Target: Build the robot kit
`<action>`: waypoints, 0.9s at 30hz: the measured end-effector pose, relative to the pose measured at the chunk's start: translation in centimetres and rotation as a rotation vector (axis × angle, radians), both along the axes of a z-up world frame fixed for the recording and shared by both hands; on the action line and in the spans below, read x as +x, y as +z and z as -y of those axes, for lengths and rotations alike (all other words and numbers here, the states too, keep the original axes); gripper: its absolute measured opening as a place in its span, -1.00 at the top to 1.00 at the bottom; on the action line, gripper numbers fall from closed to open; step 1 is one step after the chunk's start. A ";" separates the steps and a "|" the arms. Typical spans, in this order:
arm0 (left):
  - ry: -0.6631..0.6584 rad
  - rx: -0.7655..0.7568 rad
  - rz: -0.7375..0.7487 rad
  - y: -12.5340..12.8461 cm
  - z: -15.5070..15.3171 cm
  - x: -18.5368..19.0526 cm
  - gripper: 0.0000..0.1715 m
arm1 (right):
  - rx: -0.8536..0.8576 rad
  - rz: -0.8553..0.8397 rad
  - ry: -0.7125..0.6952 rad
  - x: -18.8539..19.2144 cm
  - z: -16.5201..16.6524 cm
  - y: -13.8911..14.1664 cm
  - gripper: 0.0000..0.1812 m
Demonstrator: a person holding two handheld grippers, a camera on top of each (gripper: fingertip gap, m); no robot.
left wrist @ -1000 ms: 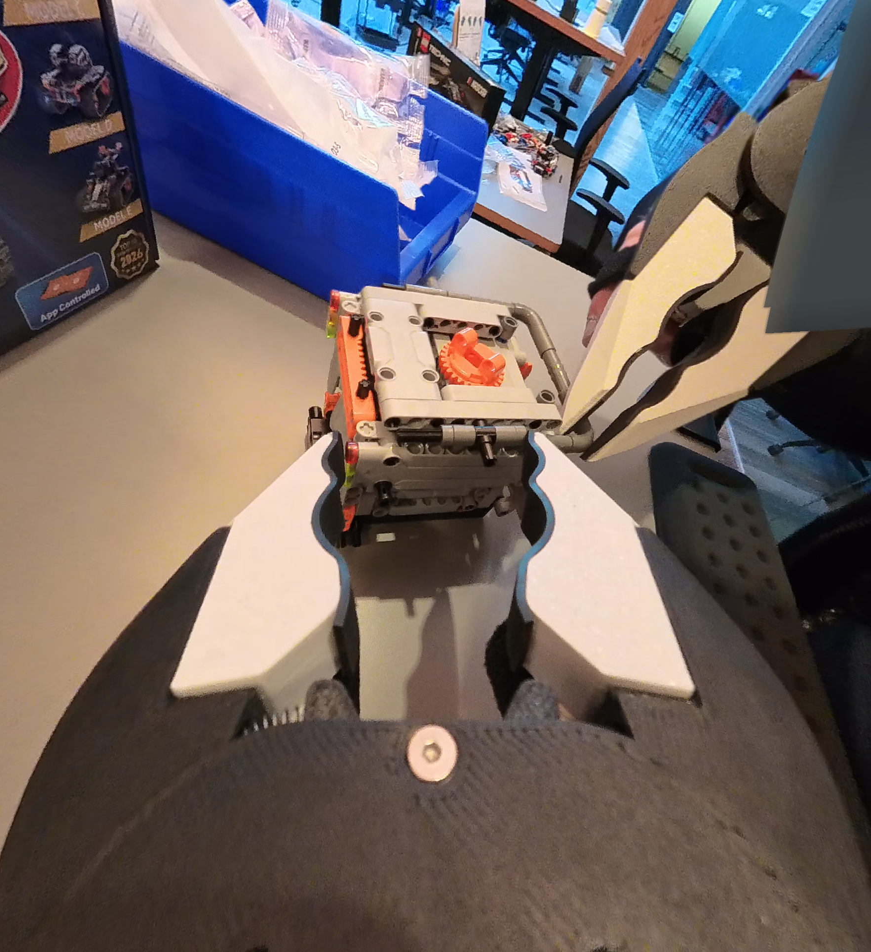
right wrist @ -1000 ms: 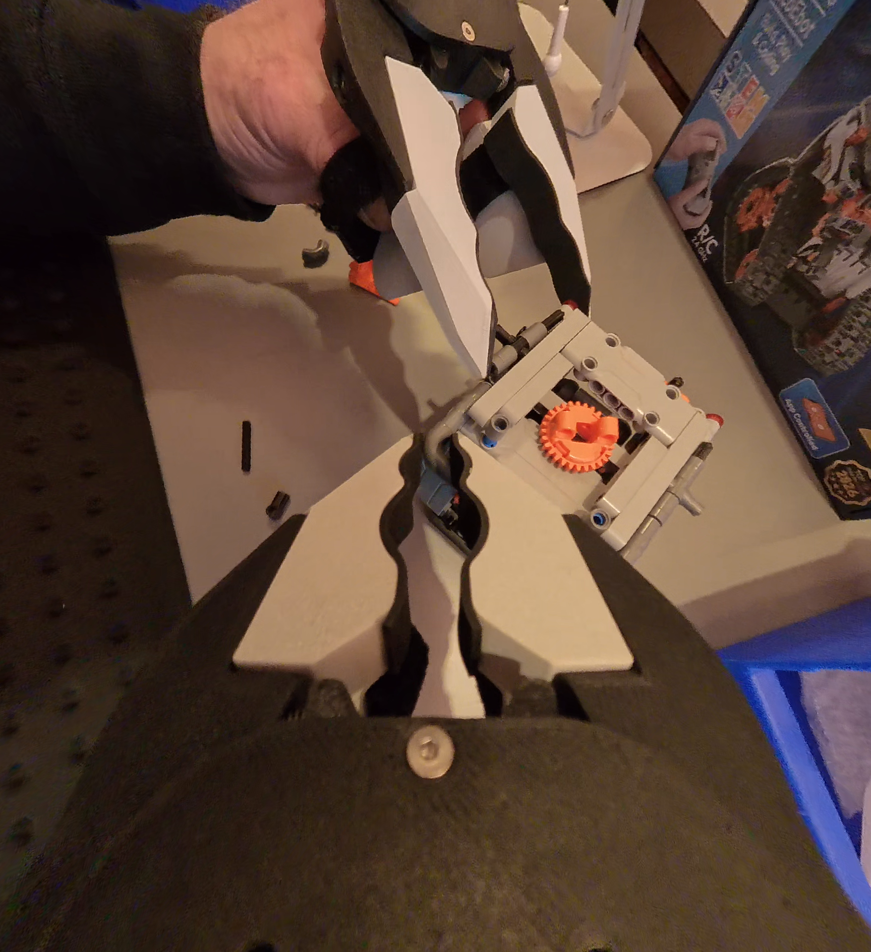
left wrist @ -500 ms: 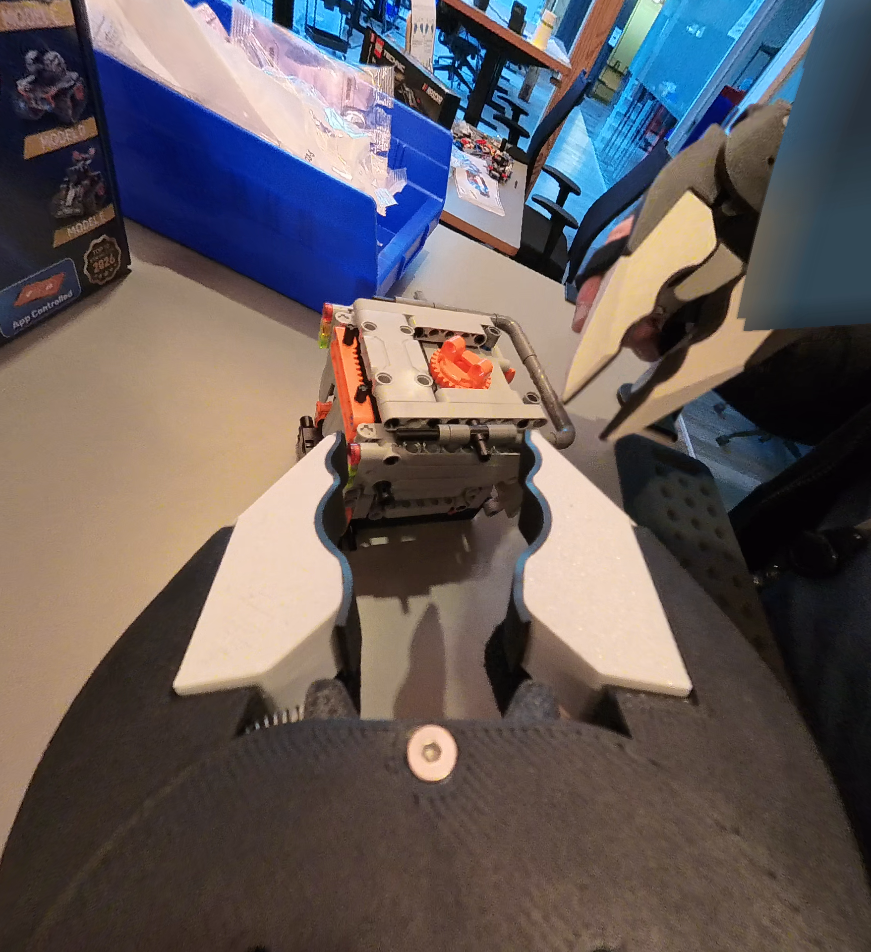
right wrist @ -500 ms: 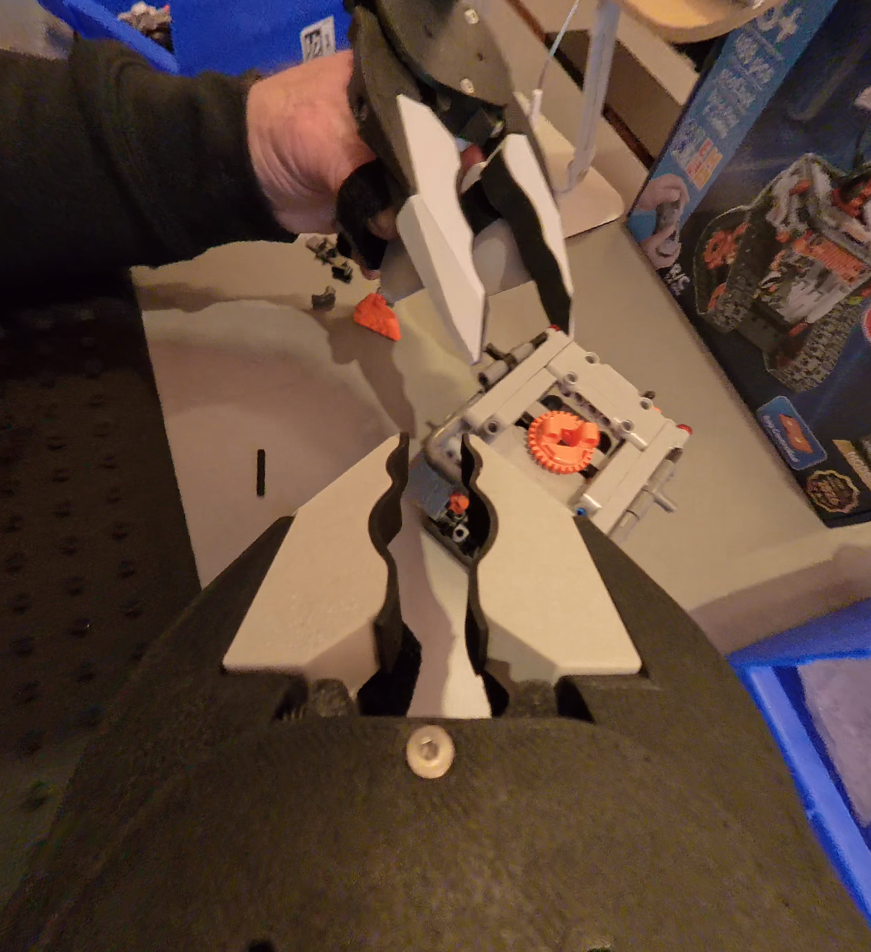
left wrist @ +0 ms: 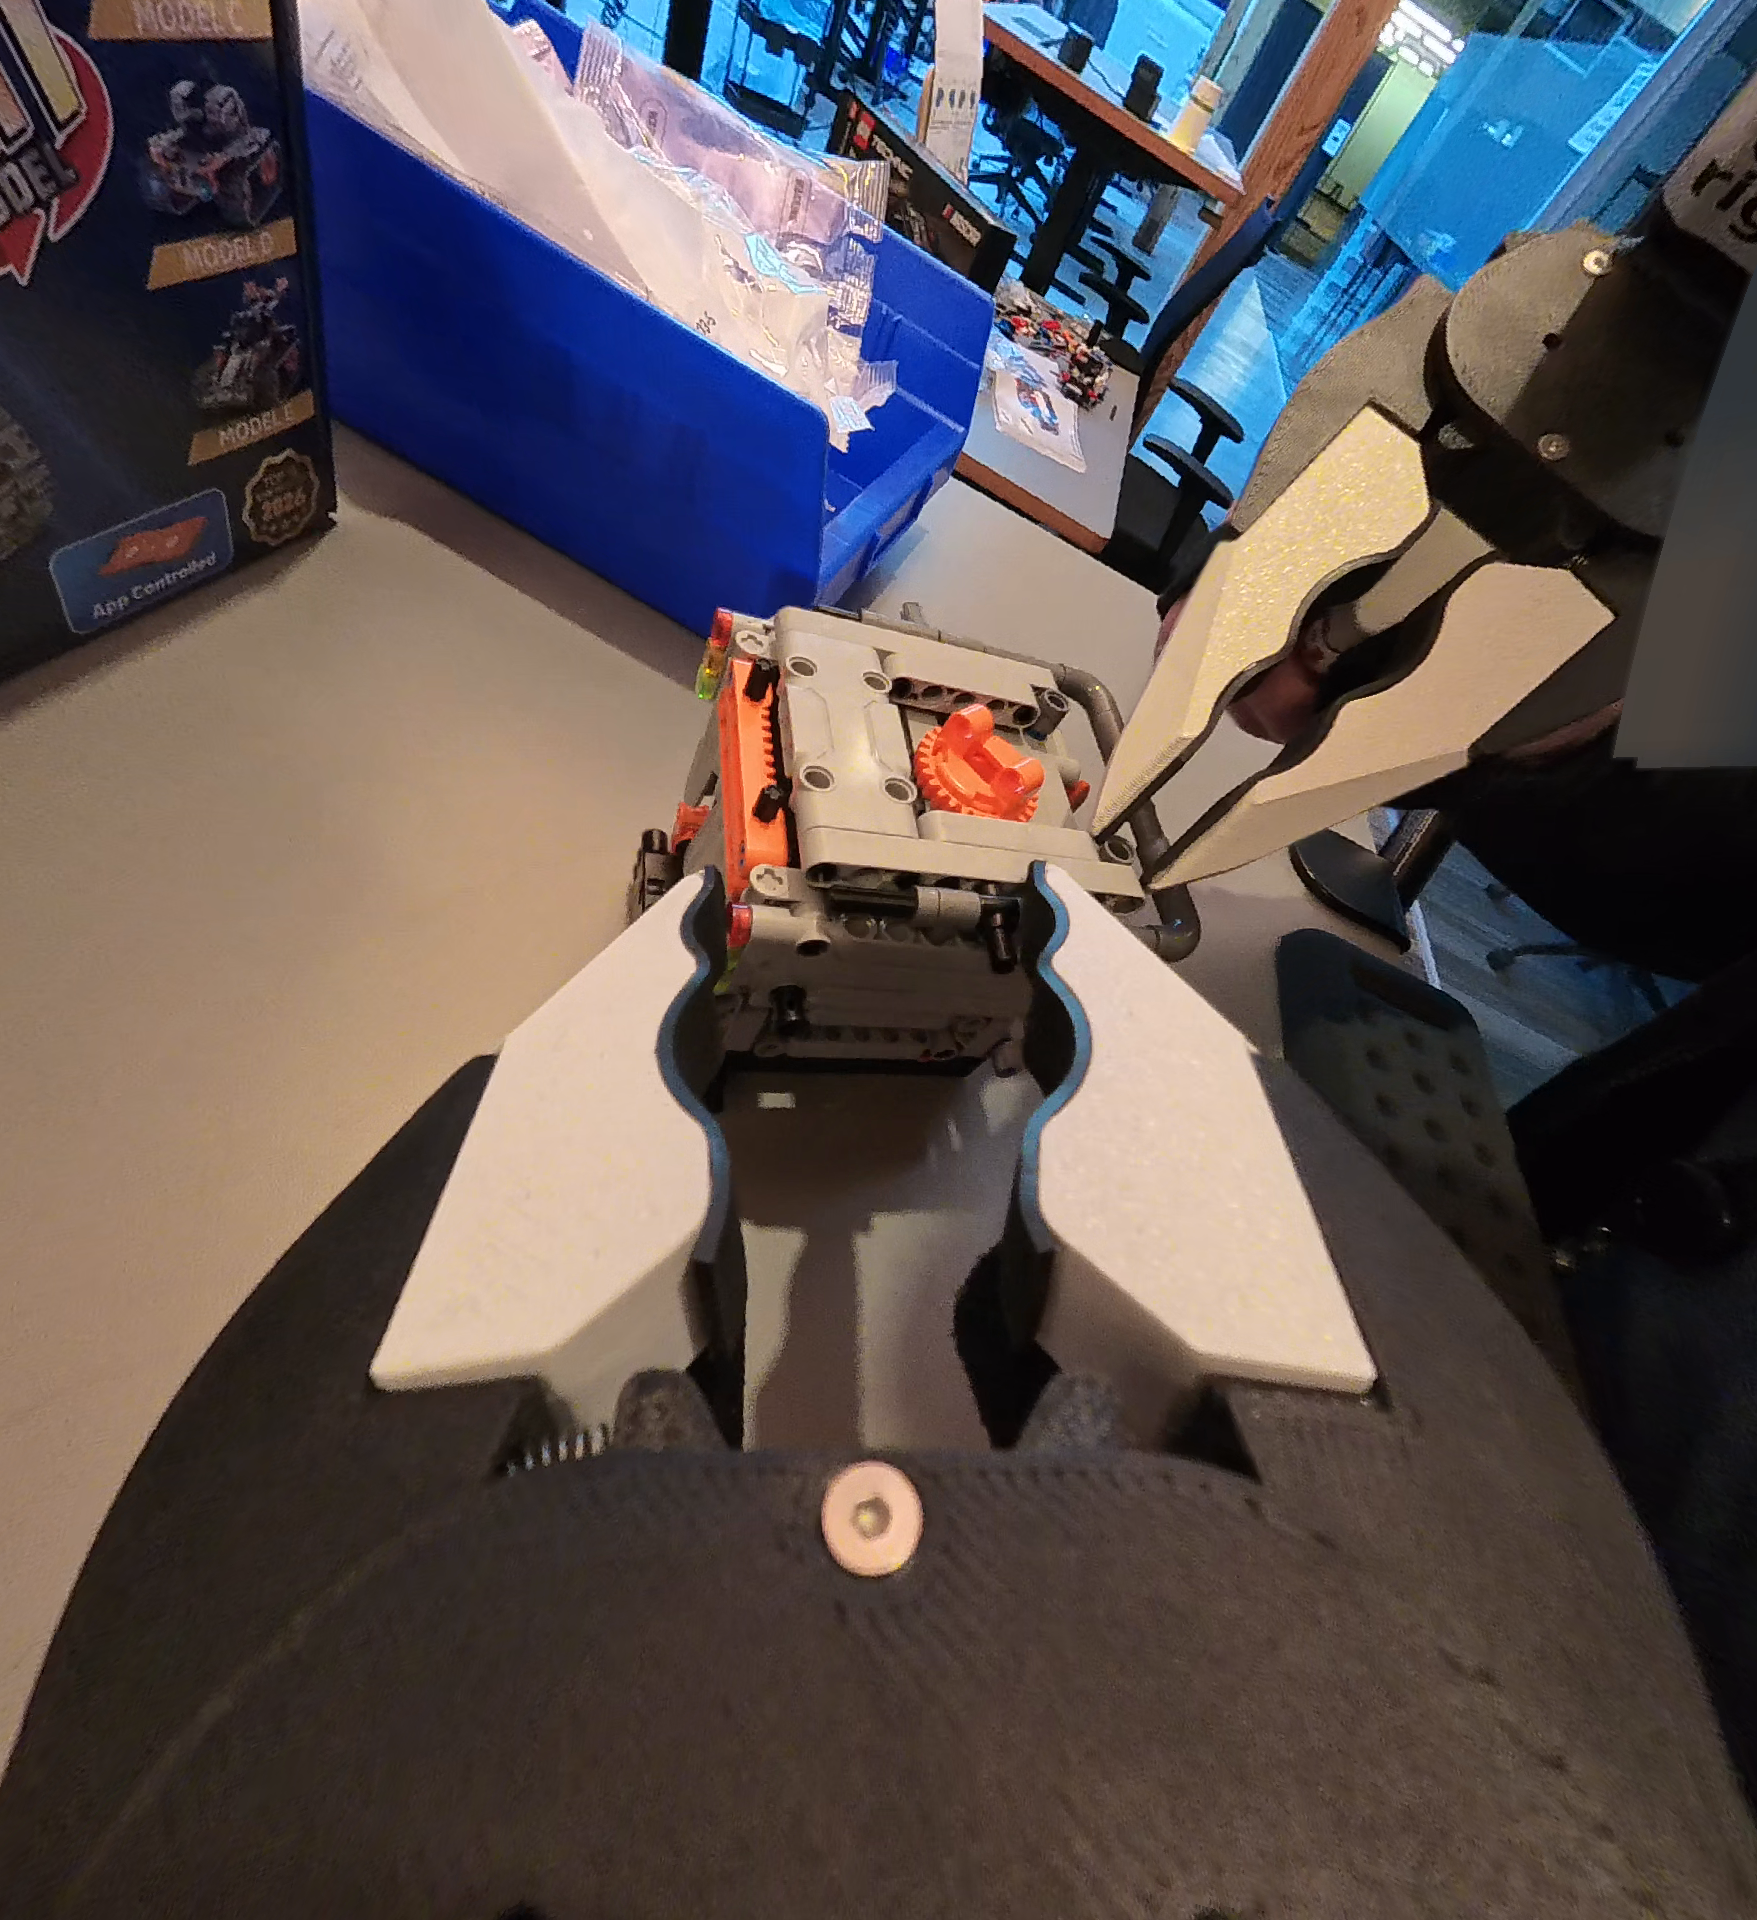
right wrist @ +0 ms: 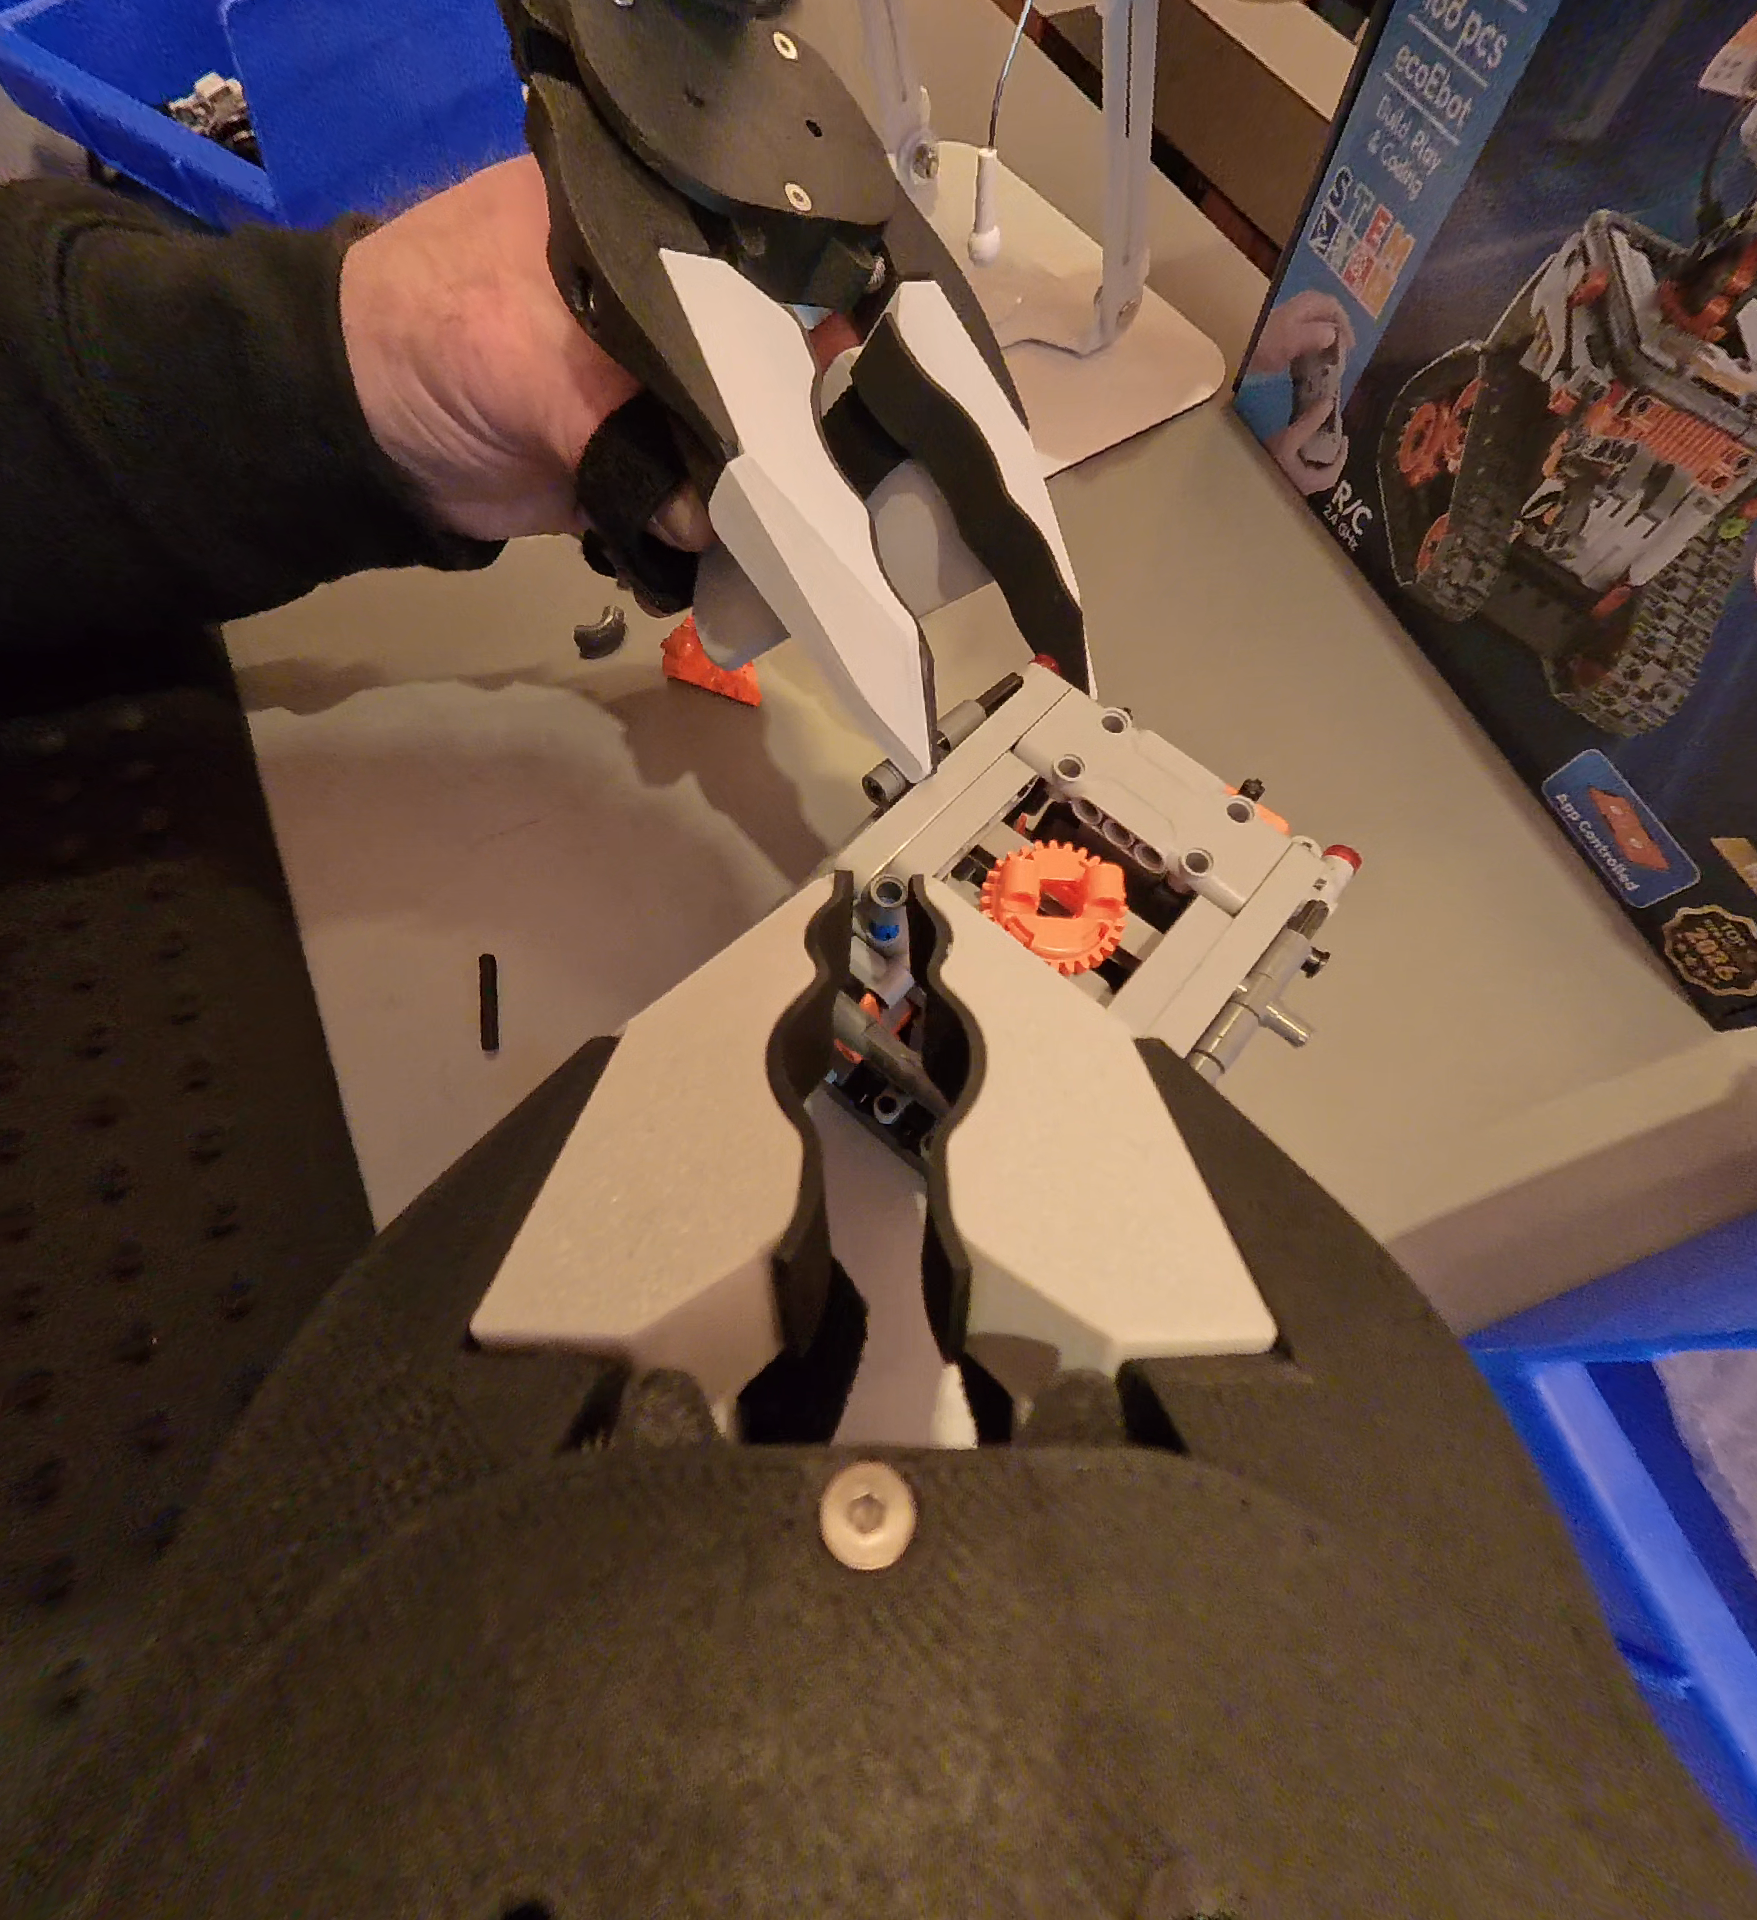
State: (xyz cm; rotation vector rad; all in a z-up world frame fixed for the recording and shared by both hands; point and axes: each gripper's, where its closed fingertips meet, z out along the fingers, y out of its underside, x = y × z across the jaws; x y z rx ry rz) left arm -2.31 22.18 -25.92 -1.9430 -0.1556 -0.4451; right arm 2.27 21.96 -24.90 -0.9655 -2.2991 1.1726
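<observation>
Left wrist view: left tongs (left wrist: pixel 874 899) spread wide and set around the near face of a grey brick model (left wrist: pixel 853 769), one fingertip against each side; judged to be clamping it, since no gap shows at either contact. Model standing on the grey desk (left wrist: pixel 282 883), near its front edge, with an orange gear (left wrist: pixel 978 769) on the top face and an orange toothed strip down the left edge. Right tongs (left wrist: pixel 1134 852) entering from the upper right, tips nearly closed and straddling a grey tube (left wrist: pixel 1180 928) that curves around the model's right corner. Blue bin (left wrist: pixel 562 416) holding clear bags behind the model; printed box (left wrist: pixel 74 364) standing at far left.

Right wrist view: right tongs narrowed to a slim gap, with the grey tube and the model's near corner between the fingertips; appear to be pinching the tube, though the contact itself is partly hidden by the pads. Left tongs seen from the opposite side, held in a hand (right wrist: pixel 458 364) and angled down onto the model's far edge, fingertips touching its frame. Loose on the desk, well apart from the model: a small orange piece (right wrist: pixel 713 665), a curved grey piece (right wrist: pixel 599 632) and a black pin (right wrist: pixel 487 1003). White stand base (right wrist: pixel 1092 343) beyond.
</observation>
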 end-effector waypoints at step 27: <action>0.074 0.011 -0.079 1.4 2.2 -1.3 0.44 | -0.054 -0.061 -0.152 -0.6 -2.6 1.4 0.80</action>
